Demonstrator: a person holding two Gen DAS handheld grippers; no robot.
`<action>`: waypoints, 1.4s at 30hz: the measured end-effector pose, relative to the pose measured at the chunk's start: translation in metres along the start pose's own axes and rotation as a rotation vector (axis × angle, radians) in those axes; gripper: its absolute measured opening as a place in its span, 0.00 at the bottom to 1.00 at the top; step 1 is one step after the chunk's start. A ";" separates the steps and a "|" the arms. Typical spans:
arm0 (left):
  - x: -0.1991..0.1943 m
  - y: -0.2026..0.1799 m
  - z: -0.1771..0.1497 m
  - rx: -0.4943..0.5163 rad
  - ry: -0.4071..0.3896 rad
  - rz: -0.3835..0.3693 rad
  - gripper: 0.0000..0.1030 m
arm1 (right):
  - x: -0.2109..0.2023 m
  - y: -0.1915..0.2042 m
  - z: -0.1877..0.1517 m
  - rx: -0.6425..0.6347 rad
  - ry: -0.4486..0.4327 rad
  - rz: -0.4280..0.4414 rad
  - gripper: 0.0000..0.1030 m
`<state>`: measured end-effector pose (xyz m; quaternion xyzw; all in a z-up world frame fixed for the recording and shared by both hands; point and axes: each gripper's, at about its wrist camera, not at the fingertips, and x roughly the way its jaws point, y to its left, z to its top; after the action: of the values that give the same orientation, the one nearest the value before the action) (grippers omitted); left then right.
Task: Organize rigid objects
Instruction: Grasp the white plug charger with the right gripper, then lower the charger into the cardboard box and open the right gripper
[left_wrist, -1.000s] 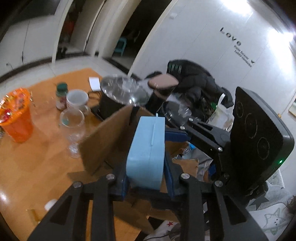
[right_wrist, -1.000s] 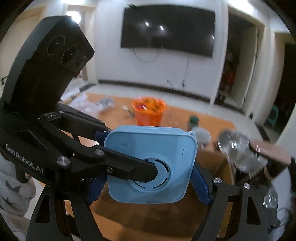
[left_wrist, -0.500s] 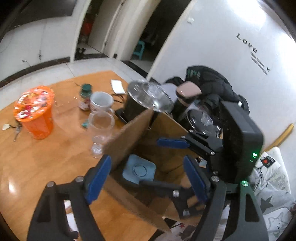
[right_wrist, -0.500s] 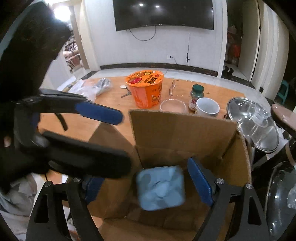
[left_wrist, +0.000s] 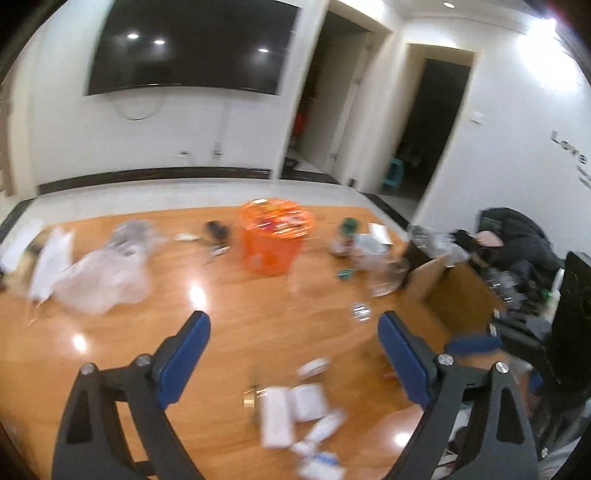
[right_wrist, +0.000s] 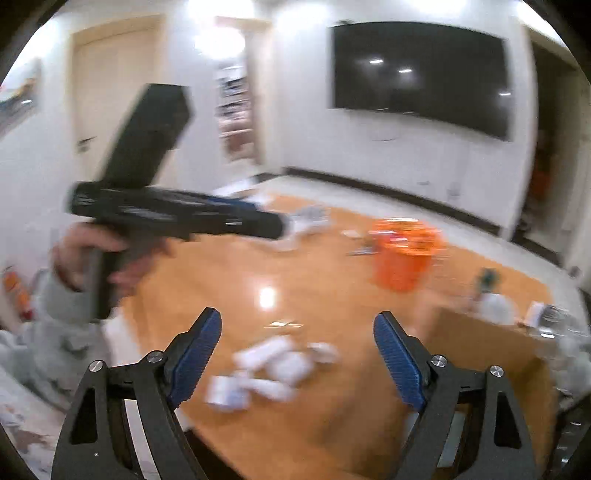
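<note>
Low in both frames, the tongs are spread wide and hold nothing: the left tongs (left_wrist: 293, 345) and the right tongs (right_wrist: 297, 341) both hang over the wooden desk (left_wrist: 229, 314).

Between the left tongs, near the bottom of the frame, lies a heap of small white things (left_wrist: 295, 410). The right view shows the same heap (right_wrist: 266, 373) low in the middle. They are not packed yet, so I think they are what is left to do. The brown box (left_wrist: 454, 291) sits at the right edge of the desk, and in the right view the box (right_wrist: 484, 343) is at the lower right. Nothing can be seen inside it from here, so I cannot tell how much is packed. I think the job is partway done.

An orange tub (left_wrist: 275, 240) stands in the middle of the desk. A clear bag (left_wrist: 103, 273) lies at the left.

Both pictures are very blurry. The white things are too smeared to name. The stuff by the box at the right is hard to make out too. In the right view, a hand (right_wrist: 96, 258) at the left holds the other tool.
</note>
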<state>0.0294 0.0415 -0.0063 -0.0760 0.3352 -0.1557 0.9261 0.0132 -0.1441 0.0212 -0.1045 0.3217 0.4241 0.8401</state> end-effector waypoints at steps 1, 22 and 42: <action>-0.003 0.010 -0.009 -0.010 -0.004 0.022 0.88 | 0.012 0.009 -0.003 0.005 0.025 0.049 0.64; 0.000 0.076 -0.106 -0.094 0.096 0.036 0.88 | 0.148 0.050 -0.077 0.002 0.402 0.010 0.29; 0.030 0.000 -0.150 -0.004 0.174 -0.194 0.88 | -0.004 0.005 0.001 0.080 0.021 -0.228 0.22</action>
<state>-0.0459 0.0259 -0.1389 -0.0964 0.4056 -0.2501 0.8739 0.0078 -0.1429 0.0250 -0.1113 0.3328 0.3115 0.8831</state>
